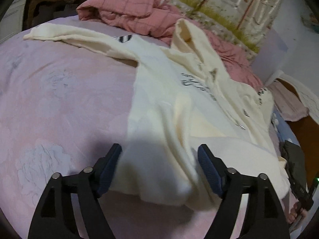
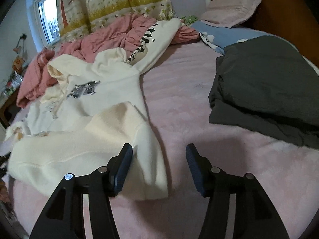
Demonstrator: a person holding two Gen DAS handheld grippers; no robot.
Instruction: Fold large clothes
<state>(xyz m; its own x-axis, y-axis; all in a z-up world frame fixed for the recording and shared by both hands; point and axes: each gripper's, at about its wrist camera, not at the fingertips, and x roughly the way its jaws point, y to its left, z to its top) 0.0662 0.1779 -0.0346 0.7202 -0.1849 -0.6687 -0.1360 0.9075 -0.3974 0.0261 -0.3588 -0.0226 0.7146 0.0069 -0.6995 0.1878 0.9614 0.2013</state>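
Note:
A cream hooded sweatshirt point(image 1: 179, 103) with dark lettering lies spread on the pink bed sheet point(image 1: 59, 99), one sleeve stretched to the far left and the hood raised at the back. My left gripper point(image 1: 159, 149) is open just above its near hem, and the cloth lies loose between the fingers. In the right wrist view the same sweatshirt point(image 2: 89, 123) lies at the left, with its bottom part turned up over the chest. My right gripper point(image 2: 158, 149) is open over the hem's right corner, its pads clear of the fabric.
A crumpled pink quilt point(image 1: 127, 10) is heaped at the back of the bed. A dark grey garment point(image 2: 265, 91) lies at the right, with a blue cloth point(image 2: 219, 37) and a pink pillow point(image 2: 233, 10) by the wooden headboard. A patterned curtain point(image 2: 119, 2) hangs behind.

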